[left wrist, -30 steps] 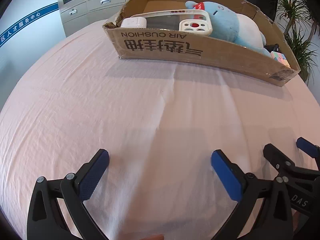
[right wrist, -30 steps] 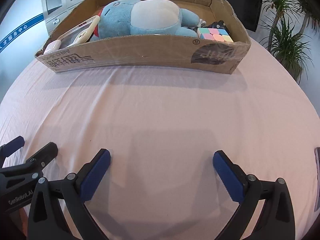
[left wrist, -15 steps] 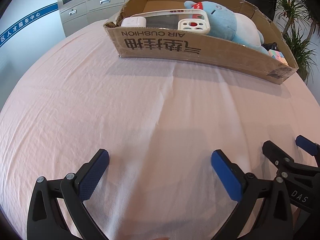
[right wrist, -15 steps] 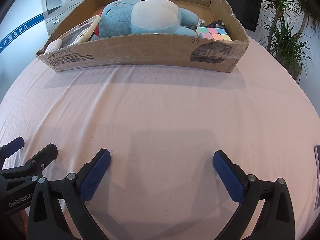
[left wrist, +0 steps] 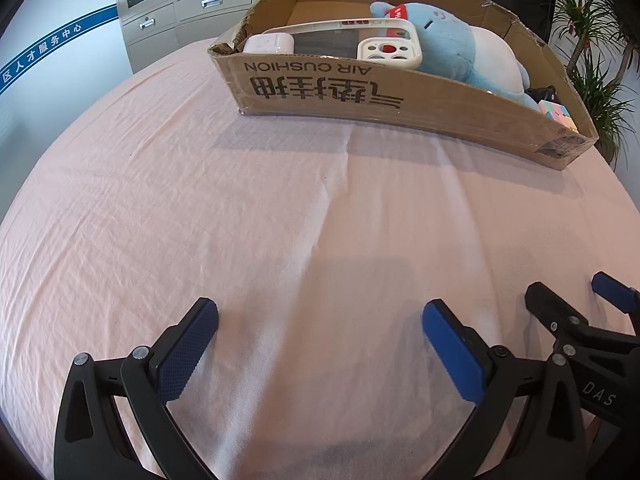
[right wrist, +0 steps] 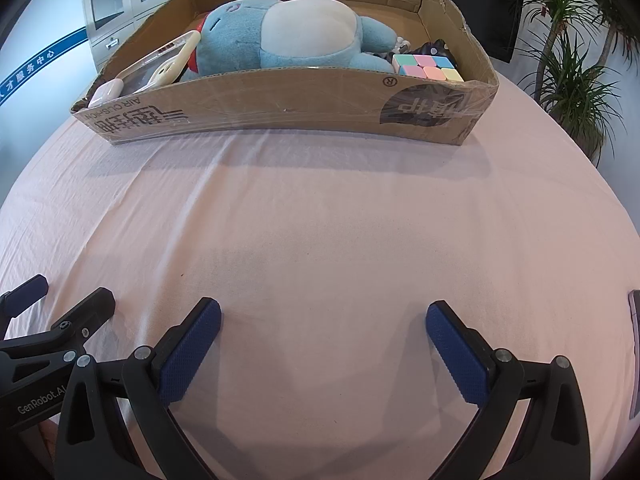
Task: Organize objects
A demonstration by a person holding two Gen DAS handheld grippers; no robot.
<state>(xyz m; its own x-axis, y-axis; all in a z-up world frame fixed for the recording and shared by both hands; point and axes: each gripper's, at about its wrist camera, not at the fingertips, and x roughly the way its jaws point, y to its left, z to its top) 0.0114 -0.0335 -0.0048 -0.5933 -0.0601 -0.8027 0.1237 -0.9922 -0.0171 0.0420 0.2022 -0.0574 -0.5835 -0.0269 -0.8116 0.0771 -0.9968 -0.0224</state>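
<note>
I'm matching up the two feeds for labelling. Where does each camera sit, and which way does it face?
Left wrist: on the left tool, low over the pink cloth, facing the cardboard box; its open blue pads show, and the right tool at the right edge.
Right wrist: on the right tool, facing the same box more squarely; its open pads show, and the left tool at the left edge.
Shared: box, blue plush, pastel cube, phone case.

Bright, even daylight; soft shadows fall on the table [left wrist: 200, 208] in front of the cardboard box [right wrist: 280, 100]. Strong fisheye curvature, black vignetted corners; focus sharp throughout, no glare
</note>
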